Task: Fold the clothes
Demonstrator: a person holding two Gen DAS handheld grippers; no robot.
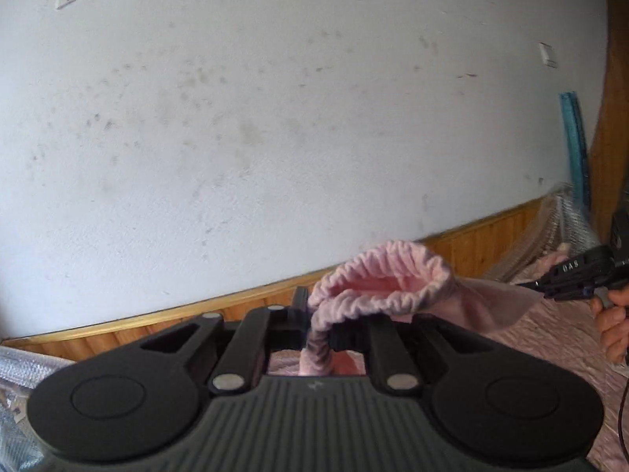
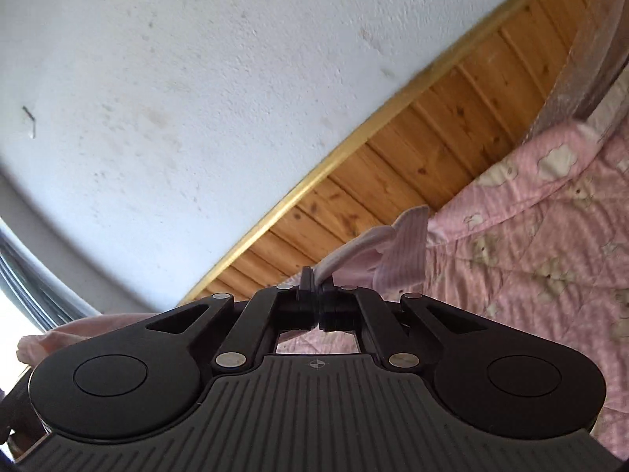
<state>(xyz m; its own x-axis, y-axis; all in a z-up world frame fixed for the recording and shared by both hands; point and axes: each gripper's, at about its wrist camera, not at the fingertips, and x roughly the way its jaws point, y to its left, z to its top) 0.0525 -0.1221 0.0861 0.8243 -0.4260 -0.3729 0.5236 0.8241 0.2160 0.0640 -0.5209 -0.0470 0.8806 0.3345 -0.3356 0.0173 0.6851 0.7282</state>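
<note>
Early going here, by my read: the pink garment (image 1: pixel 377 283) is up off the quilted bed cover (image 2: pixel 530 236), slung between both tools, no fold laid yet, so every fold looks left to make. Left gripper (image 1: pixel 320 328) tilts up toward the wall, clenched on the ribbed cuff. Right gripper (image 2: pixel 317 299) tilts up too, near the cover's wall-side edge, pinching a ribbed hem.

My left claw (image 1: pixel 320 328) and right claw (image 2: pixel 318 306) pinch the garment (image 1: pixel 387 283) above the quilt (image 2: pixel 530 236), wall (image 1: pixel 275 118) behind.
</note>
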